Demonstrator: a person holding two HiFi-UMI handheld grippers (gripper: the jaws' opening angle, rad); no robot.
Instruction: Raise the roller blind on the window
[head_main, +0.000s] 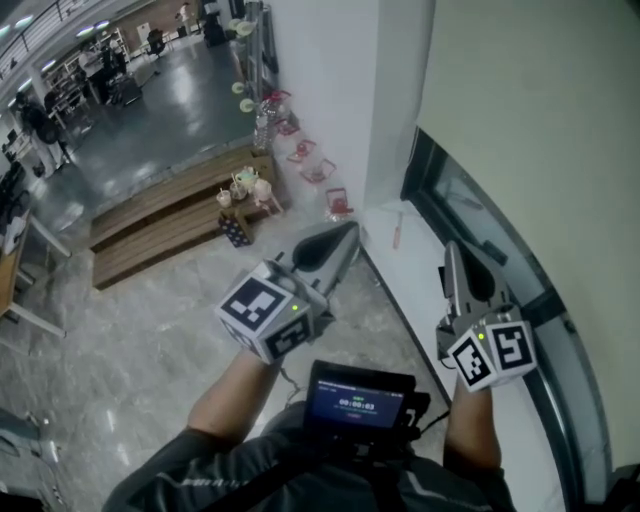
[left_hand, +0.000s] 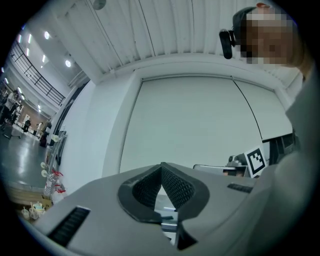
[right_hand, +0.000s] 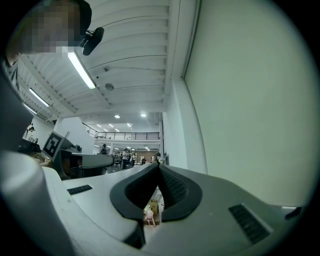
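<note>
While the roller blind (head_main: 540, 110) hangs low over the window as a flat, pale greenish sheet, only a narrow dark strip of window frame and glass (head_main: 455, 195) shows under its bottom edge, and a white sill (head_main: 400, 265) runs below that strip. A thin reddish stick (head_main: 397, 230) lies on the sill just below the blind's near corner. The right gripper (head_main: 452, 252) is held over the sill, close beneath the blind's lower edge and apart from it, with its marker cube (head_main: 492, 355) towards the person. In the right gripper view the jaws are clenched tip to tip with nothing between them (right_hand: 158, 170), and the blind (right_hand: 255, 100) fills the right of that view. The left gripper (head_main: 348, 235) sits farther from the blind, out past the sill's edge over the floor, and its marker cube (head_main: 265, 315) is also near the person's wrist. In the left gripper view its jaws are likewise pressed together and empty (left_hand: 161, 170), pointing at the blind (left_hand: 190, 125), which spans the wall ahead. A small screen unit (head_main: 358, 400) rides at the person's chest, between the forearms. Well away from the blind, wooden steps (head_main: 160, 225) cross the pale stone floor (head_main: 150, 340), with a few cups (head_main: 245, 188) on them, and pinkish items (head_main: 315, 168) line the white wall beside the blind.
</note>
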